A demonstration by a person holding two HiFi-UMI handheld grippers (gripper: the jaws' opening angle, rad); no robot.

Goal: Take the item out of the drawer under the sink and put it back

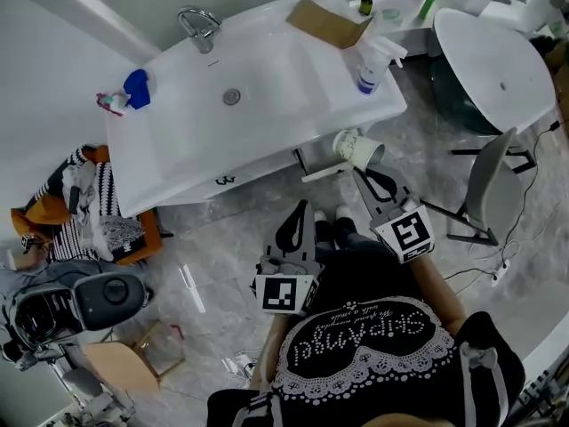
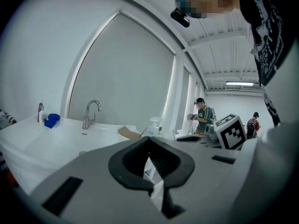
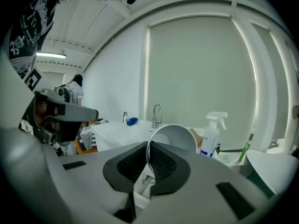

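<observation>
Head view: R tongs clenched on rim of white cup, held just off the sink front edge and right above what looks like the part-open drawer. L tongs hang back nearer the body, so R is the nearer hand.
L gripper view: L tongs clenched, nothing btwn them, sink surface ahead.
R gripper view: R tongs pinch the cup wall, cup axis near level w/ mouth toward cam; drawer sits below and ahead, so put-back prob means down and fwd.
</observation>
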